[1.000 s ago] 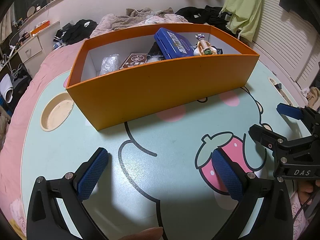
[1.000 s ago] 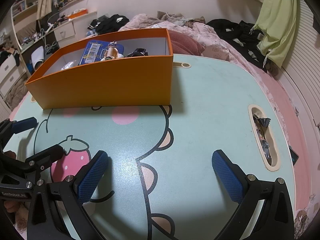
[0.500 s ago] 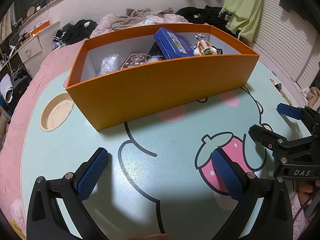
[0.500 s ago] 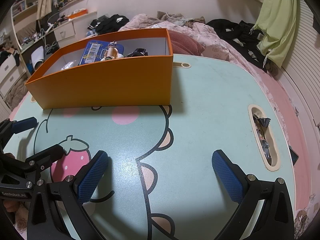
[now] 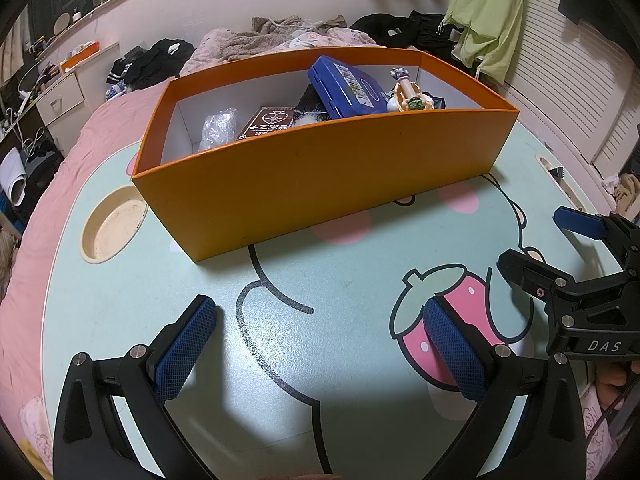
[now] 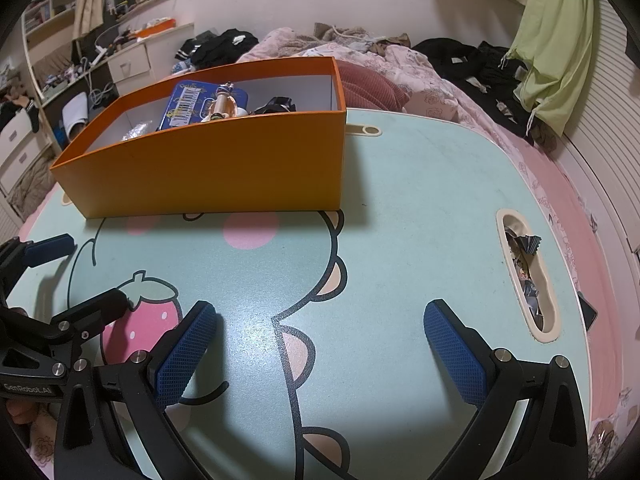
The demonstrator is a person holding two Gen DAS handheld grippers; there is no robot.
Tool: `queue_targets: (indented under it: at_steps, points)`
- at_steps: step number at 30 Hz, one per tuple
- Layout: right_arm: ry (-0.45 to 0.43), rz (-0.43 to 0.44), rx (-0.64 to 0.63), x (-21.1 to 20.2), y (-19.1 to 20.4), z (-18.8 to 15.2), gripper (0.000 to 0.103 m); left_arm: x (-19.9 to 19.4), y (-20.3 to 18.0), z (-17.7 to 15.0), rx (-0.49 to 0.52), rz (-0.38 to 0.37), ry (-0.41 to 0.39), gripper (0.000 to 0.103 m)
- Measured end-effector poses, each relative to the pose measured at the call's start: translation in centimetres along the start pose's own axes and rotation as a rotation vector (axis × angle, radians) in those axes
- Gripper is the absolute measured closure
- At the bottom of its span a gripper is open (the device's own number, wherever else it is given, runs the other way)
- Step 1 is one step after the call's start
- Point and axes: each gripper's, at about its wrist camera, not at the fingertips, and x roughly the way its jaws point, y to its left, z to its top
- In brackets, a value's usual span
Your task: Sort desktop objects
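An orange box (image 5: 320, 176) (image 6: 224, 168) stands at the far side of the mint cartoon-print table (image 5: 320, 360) (image 6: 400, 200). Inside it lie a blue case (image 5: 344, 88) (image 6: 192, 104), a small figurine (image 5: 408, 96) (image 6: 222, 104), a brown card pack (image 5: 266, 128), a clear plastic bag (image 5: 218, 128) and something black (image 6: 276, 105). My left gripper (image 5: 320, 352) hovers open over the table in front of the box, nothing between its fingers. My right gripper (image 6: 320, 354) is open and empty too, to the right of the left one. Each shows at the edge of the other's view.
A round cup recess (image 5: 114, 224) sits in the table left of the box. A slot (image 6: 528, 276) near the right edge holds scraps. A bed with piled clothes (image 6: 360, 52) lies behind the table, drawers (image 6: 128, 64) at the far left.
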Motion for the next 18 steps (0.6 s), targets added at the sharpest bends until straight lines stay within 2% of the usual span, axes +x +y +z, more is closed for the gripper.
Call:
queue_targets:
  at_steps: [18]
  points:
    - [0.0, 0.0, 0.0, 0.01, 0.03, 0.01, 0.0, 0.04, -0.02, 0.02, 0.0, 0.0, 0.0, 0.0]
